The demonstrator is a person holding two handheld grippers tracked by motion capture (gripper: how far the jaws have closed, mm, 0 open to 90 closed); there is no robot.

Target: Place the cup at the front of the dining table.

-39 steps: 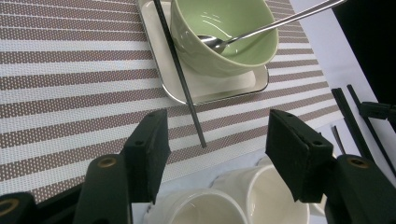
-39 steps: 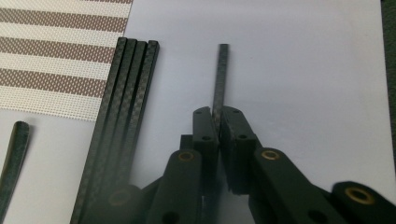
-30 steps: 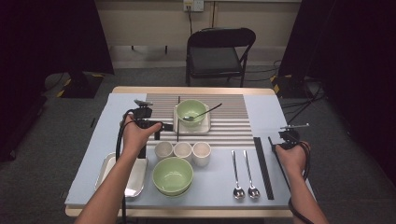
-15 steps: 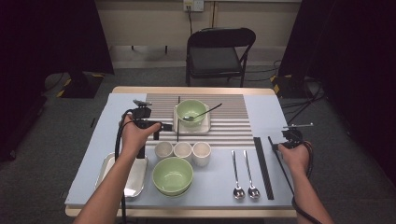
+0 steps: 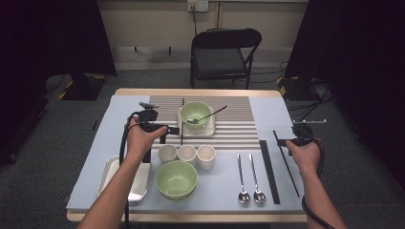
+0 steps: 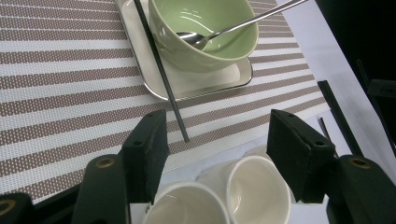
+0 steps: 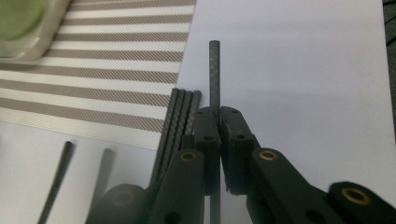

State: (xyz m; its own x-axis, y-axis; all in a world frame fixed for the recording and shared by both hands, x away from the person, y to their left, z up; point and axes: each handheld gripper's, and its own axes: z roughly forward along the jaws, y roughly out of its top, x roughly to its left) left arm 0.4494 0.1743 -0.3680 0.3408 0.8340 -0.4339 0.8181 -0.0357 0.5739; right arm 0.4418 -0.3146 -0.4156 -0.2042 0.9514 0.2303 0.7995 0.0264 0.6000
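My right gripper (image 7: 219, 112) is shut on a single black chopstick (image 7: 214, 70), which runs between its jaws and sticks out ahead. In the high view this gripper (image 5: 289, 141) sits at the table's right side, with the chopstick (image 5: 286, 163) slanting beside a bundle of black chopsticks (image 5: 268, 171). My left gripper (image 6: 215, 135) stands open above two white cups (image 6: 252, 191), holding nothing. Ahead of it another chopstick (image 6: 161, 70) rests across the rim of a small tray (image 6: 196, 86). That tray carries a green bowl (image 6: 205, 28) with a spoon (image 6: 233, 25) in it.
Three white cups (image 5: 186, 153) stand in a row mid-table, and a larger green bowl (image 5: 176, 179) sits in front of them. A metal tray (image 5: 138, 183) lies front left and two spoons (image 5: 248, 176) front right. A striped placemat (image 5: 239, 124) covers the back. A chair (image 5: 224, 52) stands beyond the table.
My right gripper has lifted a little with the chopstick in its jaws. The left gripper has stayed where it was.
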